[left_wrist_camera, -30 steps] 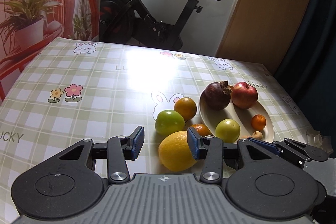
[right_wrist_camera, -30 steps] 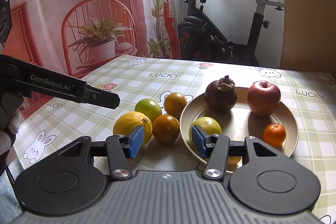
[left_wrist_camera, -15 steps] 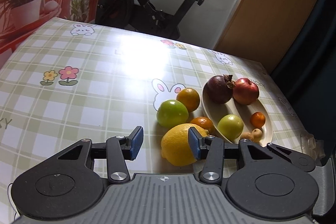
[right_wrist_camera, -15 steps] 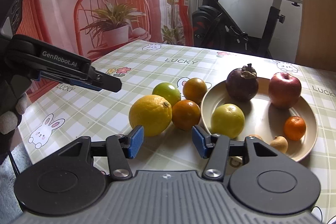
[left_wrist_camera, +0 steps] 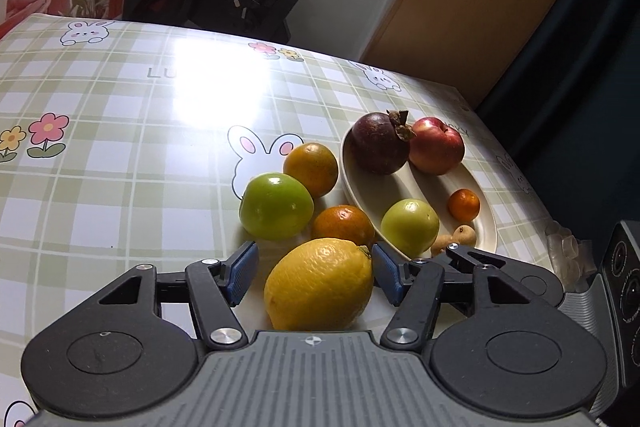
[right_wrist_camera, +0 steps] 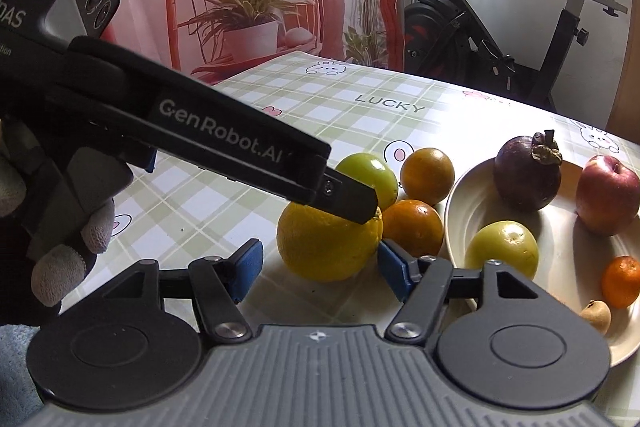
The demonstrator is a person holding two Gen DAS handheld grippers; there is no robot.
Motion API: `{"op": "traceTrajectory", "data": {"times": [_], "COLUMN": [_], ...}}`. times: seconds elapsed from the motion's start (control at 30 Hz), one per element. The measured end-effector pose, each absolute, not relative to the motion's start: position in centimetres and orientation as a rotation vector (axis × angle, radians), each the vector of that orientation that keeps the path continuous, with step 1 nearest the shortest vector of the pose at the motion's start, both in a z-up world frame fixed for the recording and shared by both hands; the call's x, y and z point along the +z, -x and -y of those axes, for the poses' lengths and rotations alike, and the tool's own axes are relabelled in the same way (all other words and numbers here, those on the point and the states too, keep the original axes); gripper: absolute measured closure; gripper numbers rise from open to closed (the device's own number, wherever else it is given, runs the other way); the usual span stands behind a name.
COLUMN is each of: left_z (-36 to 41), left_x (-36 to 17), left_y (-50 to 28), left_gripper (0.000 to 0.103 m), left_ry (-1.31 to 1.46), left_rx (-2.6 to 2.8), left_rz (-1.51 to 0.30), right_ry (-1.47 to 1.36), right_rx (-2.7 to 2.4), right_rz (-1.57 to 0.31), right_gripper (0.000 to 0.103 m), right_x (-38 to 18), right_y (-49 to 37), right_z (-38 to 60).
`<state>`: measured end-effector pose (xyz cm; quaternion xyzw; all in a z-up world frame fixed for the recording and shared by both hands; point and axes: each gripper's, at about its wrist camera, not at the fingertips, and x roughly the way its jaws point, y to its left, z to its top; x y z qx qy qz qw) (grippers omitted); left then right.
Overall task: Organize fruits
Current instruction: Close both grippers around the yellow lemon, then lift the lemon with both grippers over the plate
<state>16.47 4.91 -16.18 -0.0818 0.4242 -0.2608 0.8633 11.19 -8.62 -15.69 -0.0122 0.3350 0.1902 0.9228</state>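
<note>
- The lemon (left_wrist_camera: 320,283) lies on the table (left_wrist_camera: 120,155), outermost of the loose fruit beside the plate (left_wrist_camera: 432,187) and nearest us, just touching an orange (left_wrist_camera: 342,225) behind it.
- Our left gripper (left_wrist_camera: 314,273) now brackets the lemon: its jaws have just been opening and stand moderately wide, the fruit between the blue pads, with a clear gap at the left pad; at the right pad we cannot quite tell whether the rind touches.
- Our right gripper (right_wrist_camera: 320,265) has likewise just been opening and stands about as wide, holding nothing; the lemon sits ahead of its gap rather than inside it.
- A second ago both grippers were narrower and farther back; both have since come down and closed in on the same fruit from different sides.
- We judge this the approach to a pick, the lemon not yet gripped or lifted.
- Behind it a green apple (left_wrist_camera: 276,207) and a second orange (left_wrist_camera: 311,169) also wait on the cloth, close to the plate's near rim.
- On the plate already: a mangosteen (left_wrist_camera: 378,143), a red apple (left_wrist_camera: 436,147), a pale green fruit (left_wrist_camera: 410,227), a small tangerine (left_wrist_camera: 463,205) and small brown pieces at the rim.
- With four fruits off the plate, the sorting looks roughly half done.
- Two grippers crowding one lemon risk bumping; one should probably yield.
</note>
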Motion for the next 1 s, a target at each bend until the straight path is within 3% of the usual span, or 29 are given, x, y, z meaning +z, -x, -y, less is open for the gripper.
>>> {"op": "traceTrajectory", "data": {"times": [1.0], "left_z": [-0.7], "left_x": [-13.9], "left_y": [-11.4], "left_gripper": [0.041], "left_ry": [-0.022], "left_rx": [-0.561], "left_rz": [-0.834], "right_ry": [-0.039], "right_rx": [0.377], "right_rz": [-0.631], "right_gripper": [0.038], "right_x": [-15.4], "right_y": [-7.6], "right_z": [10.3]}}
